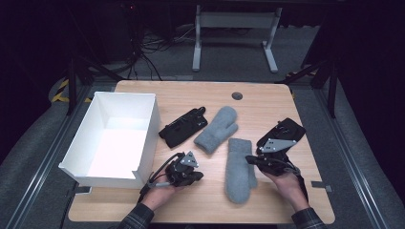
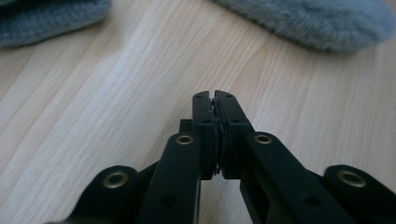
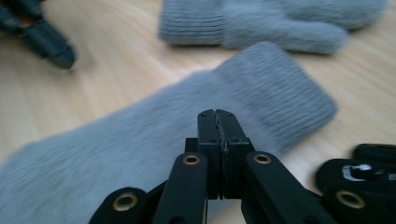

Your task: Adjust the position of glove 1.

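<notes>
Two grey mittens lie mid-table: the far mitten (image 1: 217, 129) (image 3: 280, 23) slants, and the near mitten (image 1: 239, 169) (image 3: 140, 149) lies lengthwise with its knit cuff away from me. My left gripper (image 1: 199, 175) (image 2: 214, 95) rests low on the wood left of the near mitten, jaws shut with nothing between them. My right gripper (image 1: 249, 160) (image 3: 218, 114) hovers at the near mitten's right edge. It points across the mitten with its jaws shut and empty. Grey mitten edges (image 2: 317, 23) show beyond the left jaws.
A white open box (image 1: 148, 129) stands at the table's left. One black glove (image 1: 184, 126) lies between the box and the far mitten. Another black glove (image 1: 286, 131) (image 3: 369, 172) lies under and behind my right gripper. A round grommet (image 1: 237, 96) sits near the far edge.
</notes>
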The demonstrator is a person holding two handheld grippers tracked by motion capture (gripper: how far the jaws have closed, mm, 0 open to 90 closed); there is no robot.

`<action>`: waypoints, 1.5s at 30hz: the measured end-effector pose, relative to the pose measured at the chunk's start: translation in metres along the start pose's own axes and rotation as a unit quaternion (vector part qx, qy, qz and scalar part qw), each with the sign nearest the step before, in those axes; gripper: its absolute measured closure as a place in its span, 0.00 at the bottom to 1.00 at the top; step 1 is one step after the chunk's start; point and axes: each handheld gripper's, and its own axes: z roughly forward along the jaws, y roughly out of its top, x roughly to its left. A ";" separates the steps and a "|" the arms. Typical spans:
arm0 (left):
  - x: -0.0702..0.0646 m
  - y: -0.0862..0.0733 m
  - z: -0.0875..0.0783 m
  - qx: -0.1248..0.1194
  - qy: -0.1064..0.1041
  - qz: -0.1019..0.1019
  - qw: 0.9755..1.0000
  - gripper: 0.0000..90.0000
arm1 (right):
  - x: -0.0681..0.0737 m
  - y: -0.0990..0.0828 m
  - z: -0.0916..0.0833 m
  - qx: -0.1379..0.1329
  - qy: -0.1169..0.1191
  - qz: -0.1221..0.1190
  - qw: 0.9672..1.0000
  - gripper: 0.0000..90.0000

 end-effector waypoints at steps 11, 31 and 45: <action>-0.012 0.025 0.022 -0.005 -0.050 0.017 0.999 0.99 | -0.041 0.013 0.015 0.000 -0.051 0.026 0.998 1.00; -0.036 0.045 0.051 0.009 -0.092 0.052 0.994 0.99 | -0.062 0.007 0.036 0.029 -0.049 0.054 0.997 1.00; -0.052 0.052 0.064 0.014 -0.112 0.071 0.991 0.98 | -0.048 0.009 0.048 0.043 0.015 0.019 0.999 1.00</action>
